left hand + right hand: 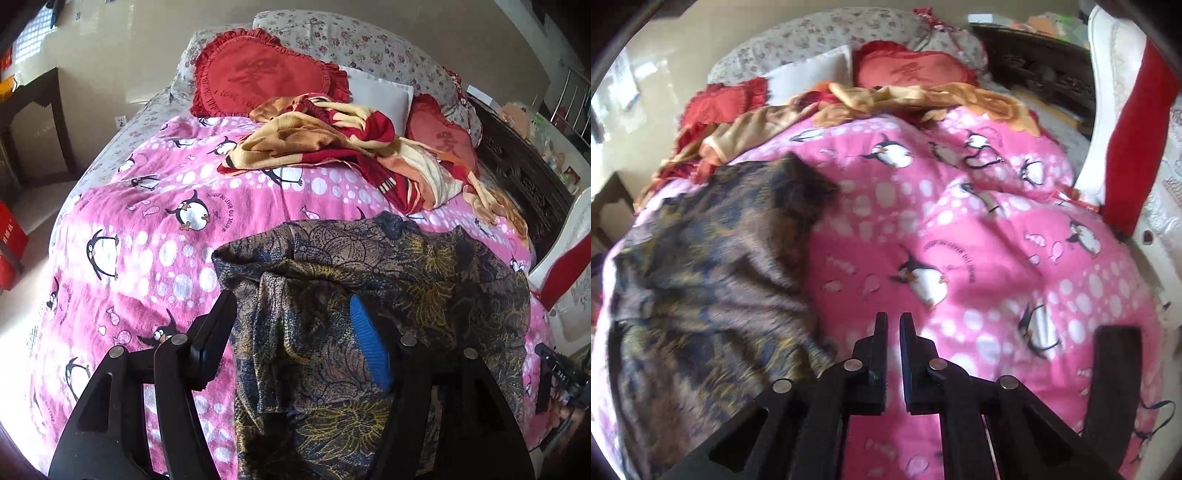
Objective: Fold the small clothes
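A big bed (92,206) is covered with a pink blanket (155,229) that has penguins and white dots on it. The piece of clothing to fold is a brown garment (388,266) with dark blue and yellow flower shapes. It lies crumpled on the pink blanket, near the front edge of the bed. In the left wrist view, the left claw (295,332) is spread wide. Its two fingers sit on either side of a bunched-up part of the garment. One finger has a blue pad (369,343), and the cloth lies against that pad. The other finger stands apart from the cloth, over the pink blanket, so the claw is not squeezing the garment. In the right wrist view, the right claw (894,325) is pinched almost all the way closed, with only a thin gap between its fingers. Nothing is between them. It hangs over the bare pink blanket, just beside the right edge of the garment (713,258), which looks blurry here. At the far end of the bed lie a red heart-shaped pillow (266,77) with a frilly edge, a white pillow (380,96), and a messy red and yellow blanket (332,147). A flowery sheet (351,40) covers the head of the bed.
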Available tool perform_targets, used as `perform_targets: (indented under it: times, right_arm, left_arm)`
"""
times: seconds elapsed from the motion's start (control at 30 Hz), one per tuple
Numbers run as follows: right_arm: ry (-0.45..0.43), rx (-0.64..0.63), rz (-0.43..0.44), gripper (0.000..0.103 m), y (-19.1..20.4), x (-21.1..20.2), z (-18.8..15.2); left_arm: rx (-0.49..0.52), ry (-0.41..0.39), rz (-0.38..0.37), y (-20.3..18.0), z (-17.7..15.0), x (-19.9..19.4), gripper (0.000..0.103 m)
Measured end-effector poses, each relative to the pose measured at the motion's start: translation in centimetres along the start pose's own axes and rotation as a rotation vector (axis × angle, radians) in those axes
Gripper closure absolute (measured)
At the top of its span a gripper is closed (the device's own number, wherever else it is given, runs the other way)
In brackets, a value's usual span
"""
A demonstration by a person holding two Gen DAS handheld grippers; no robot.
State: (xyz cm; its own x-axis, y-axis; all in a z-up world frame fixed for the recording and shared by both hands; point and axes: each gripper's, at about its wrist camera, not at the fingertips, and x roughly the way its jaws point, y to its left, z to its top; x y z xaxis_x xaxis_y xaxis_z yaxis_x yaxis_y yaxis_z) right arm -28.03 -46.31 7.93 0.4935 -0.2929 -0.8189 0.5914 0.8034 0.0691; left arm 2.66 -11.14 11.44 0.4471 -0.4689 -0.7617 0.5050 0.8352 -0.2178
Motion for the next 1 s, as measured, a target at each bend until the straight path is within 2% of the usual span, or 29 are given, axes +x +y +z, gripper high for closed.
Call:
perform_targets:
  times: [0.03,0.07,0.13,0.23,0.3,0.33,0.37,0.4,0.43,0.47,0.53,0.57,0.63,0.7,0.73,0.8,0.83,0.87,0.9,1.0]
  right_arm:
    - [-0.032,-0.026,0.019,0.085,0.6,-0.8,0.2]
    - [-0.059,-0.031,0.031,0.055,1.1,-1.2,0.7]
    - [-0.113,0.013,0.086,0.025,2.0,-1.3,2.1]
    - [-0.114,0.061,0.167,0.025,4.1,0.9,5.3]
    - [-0.048,0.047,0.186,0.025,6.1,4.0,7.4]
    - [-0.002,0.044,0.187,0.038,6.7,5.4,7.8]
    - [0.031,0.032,0.173,0.069,7.2,6.6,8.4]
    - [0.008,-0.01,0.11,0.074,7.5,6.7,9.0]
    - [-0.037,-0.045,0.092,0.092,7.6,6.2,9.3]
    - [-0.079,-0.065,0.063,0.095,7.4,5.7,9.9]
    - [-0.114,-0.057,-0.077,0.103,6.4,6.5,10.7]
    - [-0.093,-0.028,-0.135,0.103,5.8,7.7,10.9]
    - [0.009,0.082,-0.051,0.103,3.9,9.7,10.7]
    - [-0.025,0.162,0.005,0.103,2.8,7.7,10.3]
    - [-0.059,0.187,0.038,0.098,2.4,6.0,9.9]
    - [-0.081,0.19,0.109,0.073,2.0,2.8,8.4]
    - [-0.079,0.177,0.139,0.05,2.1,1.7,7.5]
    - [-0.07,0.149,0.16,0.046,2.6,0.8,6.3]
    - [-0.046,0.104,0.164,0.046,3.4,0.5,5.2]
    - [0.045,-0.012,0.104,0.047,5.8,1.6,2.6]
  left_arm:
    - [-0.01,-0.006,-0.013,0.0,-0.1,-0.1,0.039]
    - [-0.013,-0.005,-0.023,-0.1,-0.3,0.0,0.039]
    - [0.001,0.012,-0.02,-0.7,-1.1,0.5,0.039]
    - [0.059,0.056,0.023,-2.0,-2.8,2.1,0.039]
    - [0.095,0.085,0.064,-2.6,-3.7,3.4,0.039]
    - [0.104,0.094,0.084,-2.8,-4.0,3.9,0.039]
    - [0.112,0.103,0.098,-2.9,-4.3,4.3,0.039]
    - [0.12,0.109,0.103,-2.9,-4.5,4.6,0.039]
    - [0.124,0.111,0.102,-2.9,-4.6,4.9,0.039]
    - [0.125,0.114,0.106,-2.9,-4.7,5.3,0.038]
    - [0.129,0.138,0.121,-2.9,-4.8,6.5,0.036]
    - [0.133,0.143,0.134,-2.9,-4.9,7.0,0.036]
    - [0.148,0.131,0.146,-3.2,-4.9,6.8,0.036]
    - [0.151,0.114,0.111,-3.3,-4.8,6.0,0.036]
    - [0.143,0.111,0.094,-3.2,-4.8,5.6,0.036]
    - [0.132,0.104,0.084,-3.1,-4.7,5.1,0.036]
    - [0.13,0.102,0.087,-3.1,-4.7,5.1,0.036]
    - [0.129,0.107,0.093,-3.1,-4.8,5.2,0.036]
    - [0.126,0.119,0.1,-3.1,-5.0,5.4,0.036]
    - [0.13,0.152,0.122,-3.1,-5.8,5.6,0.036]
